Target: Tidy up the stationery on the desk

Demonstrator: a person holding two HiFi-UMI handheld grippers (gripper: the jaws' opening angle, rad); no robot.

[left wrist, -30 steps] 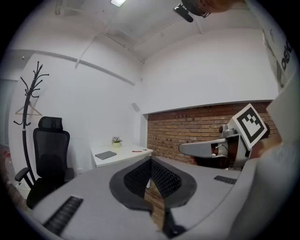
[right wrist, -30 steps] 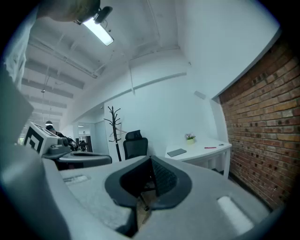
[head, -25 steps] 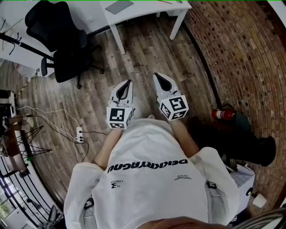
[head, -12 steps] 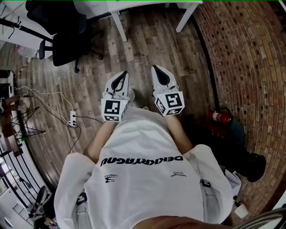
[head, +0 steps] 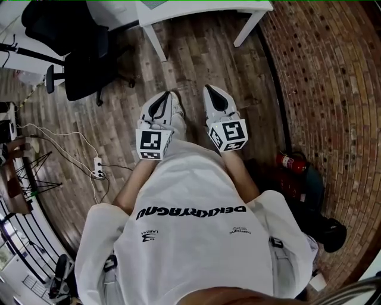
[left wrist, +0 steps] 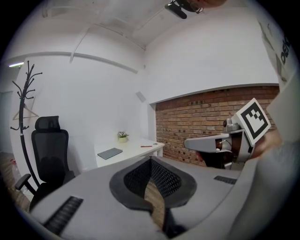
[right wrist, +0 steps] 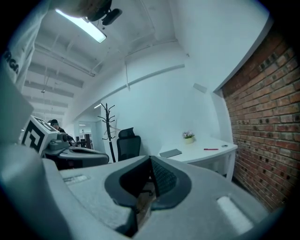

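A white desk (left wrist: 136,151) stands some way ahead of both grippers, against the white wall. On it lie a dark notebook (left wrist: 110,153) and a red pen (left wrist: 146,146), with a small potted plant (left wrist: 123,136) behind them. The right gripper view shows the same desk (right wrist: 213,155), notebook (right wrist: 170,153), pen (right wrist: 211,149) and plant (right wrist: 188,135). In the head view my left gripper (head: 166,97) and right gripper (head: 210,90) are held side by side in front of the person's chest, above the wood floor. Both are shut and empty.
A black office chair (head: 80,53) stands left of the desk (head: 196,11), with a coat stand (left wrist: 26,98) beside it. The brick wall (head: 333,89) runs along the right, a red fire extinguisher (head: 292,162) at its foot. A power strip (head: 98,169) and cables lie on the floor at left.
The person has stepped forward over the floor toward the desk, carrying both grippers along. The jaws of both stay shut.
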